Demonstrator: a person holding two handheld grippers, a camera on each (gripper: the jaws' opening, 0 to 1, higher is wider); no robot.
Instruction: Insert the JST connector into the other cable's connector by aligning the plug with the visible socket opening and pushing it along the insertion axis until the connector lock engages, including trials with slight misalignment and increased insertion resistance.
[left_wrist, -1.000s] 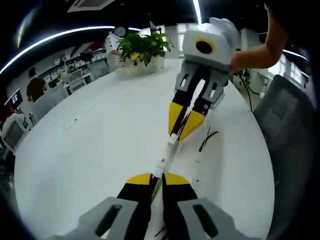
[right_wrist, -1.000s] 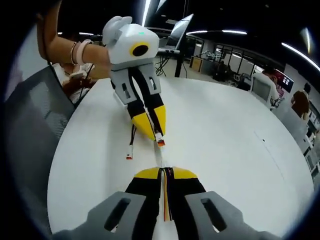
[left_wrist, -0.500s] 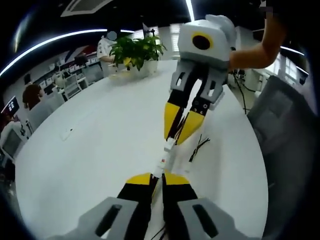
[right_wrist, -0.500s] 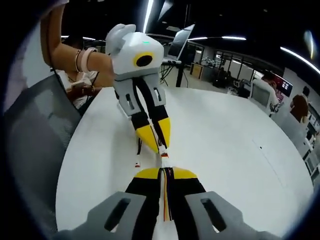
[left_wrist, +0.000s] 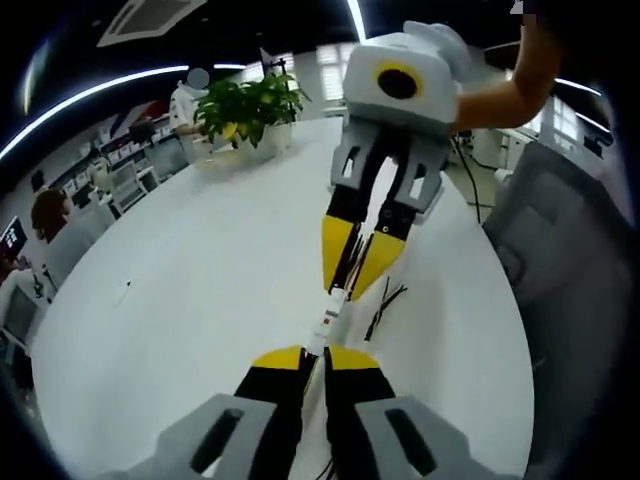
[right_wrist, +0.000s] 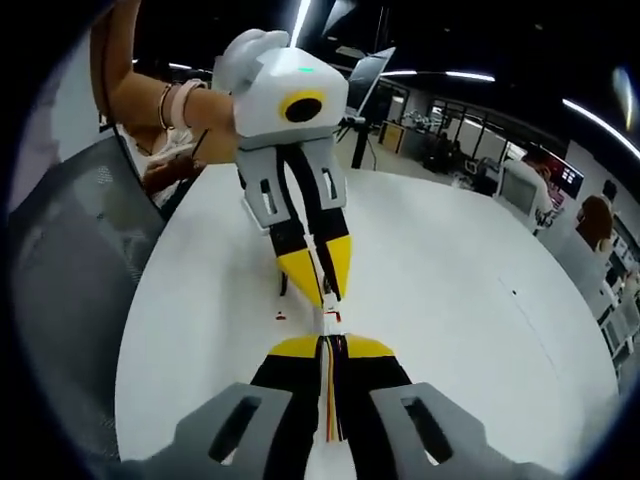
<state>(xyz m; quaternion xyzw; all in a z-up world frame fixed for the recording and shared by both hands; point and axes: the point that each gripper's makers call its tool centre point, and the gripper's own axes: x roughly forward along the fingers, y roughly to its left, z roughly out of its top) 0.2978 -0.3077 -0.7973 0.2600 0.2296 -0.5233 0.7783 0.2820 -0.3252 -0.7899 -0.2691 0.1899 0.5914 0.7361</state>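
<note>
White connector (left_wrist: 327, 322) between two tools, each clamped on its cable

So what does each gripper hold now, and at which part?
The left gripper holds the white connector by its rear end. The right gripper holds the other cable by its wires, just behind its connector.

The round table top (left_wrist: 200, 280) is plain white. Each two-jaw gripper has yellow tips, black fingers and a grey and white body: the left gripper (right_wrist: 322, 292) and the right gripper (left_wrist: 348, 285). The potted plant (left_wrist: 245, 100) has green leaves. The thin cable (right_wrist: 334, 400) shows red, yellow and black wires.
</note>
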